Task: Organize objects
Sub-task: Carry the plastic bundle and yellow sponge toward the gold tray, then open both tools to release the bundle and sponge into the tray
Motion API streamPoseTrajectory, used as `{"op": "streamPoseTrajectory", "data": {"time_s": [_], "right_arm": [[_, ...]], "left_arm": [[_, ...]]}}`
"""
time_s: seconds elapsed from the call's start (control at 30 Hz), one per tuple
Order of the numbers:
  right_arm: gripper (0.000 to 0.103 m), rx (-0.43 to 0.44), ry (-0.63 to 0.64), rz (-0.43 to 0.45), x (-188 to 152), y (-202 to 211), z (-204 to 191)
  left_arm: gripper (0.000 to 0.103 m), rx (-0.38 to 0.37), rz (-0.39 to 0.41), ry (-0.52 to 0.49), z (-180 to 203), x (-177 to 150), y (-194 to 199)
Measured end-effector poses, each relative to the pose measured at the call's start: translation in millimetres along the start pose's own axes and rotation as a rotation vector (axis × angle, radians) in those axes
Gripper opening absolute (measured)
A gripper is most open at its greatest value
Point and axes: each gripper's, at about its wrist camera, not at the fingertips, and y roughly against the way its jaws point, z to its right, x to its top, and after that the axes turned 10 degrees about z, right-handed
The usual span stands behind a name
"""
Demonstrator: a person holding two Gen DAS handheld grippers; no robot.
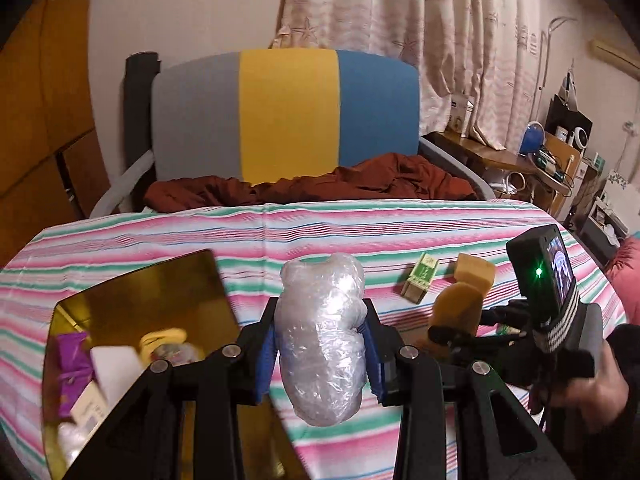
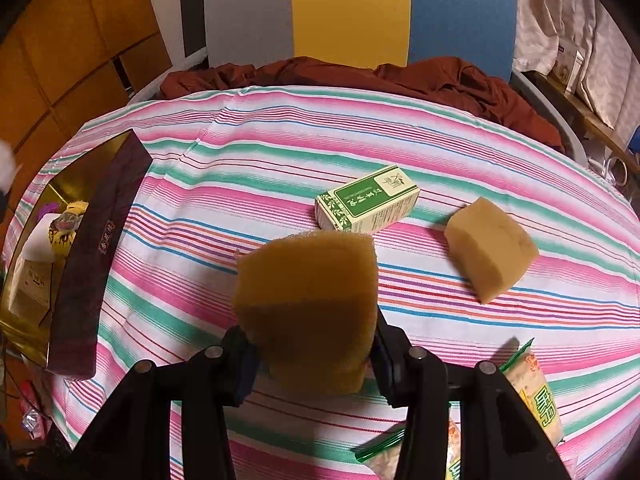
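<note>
My left gripper (image 1: 322, 354) is shut on a clear plastic-wrapped bundle (image 1: 324, 340), held above the striped table beside the gold-lined box (image 1: 132, 292). My right gripper (image 2: 312, 354) is shut on a brown sponge (image 2: 308, 304) and holds it above the cloth. It shows in the left wrist view too (image 1: 456, 312), to the right of my left gripper. A second, paler sponge (image 2: 490, 248) and a small green-and-white carton (image 2: 368, 204) lie on the cloth beyond it. The box (image 2: 86, 248) stands at the left with several items inside.
The table wears a pink, green and white striped cloth (image 2: 240, 160). A snack packet (image 2: 536, 400) lies at the near right edge. A chair with grey, yellow and blue back (image 1: 288, 116) and a rust-red cloth (image 1: 312, 186) stand behind the table. A cluttered desk (image 1: 540, 156) is at right.
</note>
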Motion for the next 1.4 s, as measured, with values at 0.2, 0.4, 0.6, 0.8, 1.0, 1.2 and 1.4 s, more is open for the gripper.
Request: {"op": "streamPoseTrajectory", "data": {"time_s": [0.2, 0.4, 0.6, 0.8, 1.0, 1.2, 1.4], "right_arm": [[0.047, 0.012, -0.011, 0.032, 0.7, 8.6, -7.4], [0.047, 0.050, -0.037, 0.057, 0.1, 22.6, -30.5], [0.047, 0.131, -0.011, 0.118, 13.3, 46.7, -72.5], [0.047, 0.236, 0.045, 0.154, 35.3, 56.5, -125.3], [0.047, 0.301, 0.107, 0.150, 56.9, 42.8, -181.5], [0.048, 0.309, 0.143, 0.156, 86.9, 20.1, -224.8], [0.057, 0.224, 0.210, 0.184, 109.3, -8.1, -254.8]], "left_arm": [[0.038, 0.055, 0.005, 0.019, -32.3, -8.9, 19.8], [0.038, 0.093, 0.008, 0.063, -66.1, -22.8, 38.0], [0.039, 0.129, 0.010, 0.154, -107.3, -39.2, 58.4], [0.039, 0.229, 0.029, 0.239, -164.2, -53.7, 85.9], [0.039, 0.333, 0.005, 0.310, -213.3, -74.7, 95.1], [0.039, 0.361, -0.030, 0.304, -225.3, -76.9, 77.4], [0.063, 0.394, -0.040, 0.281, -224.9, -65.9, 56.9]]}}
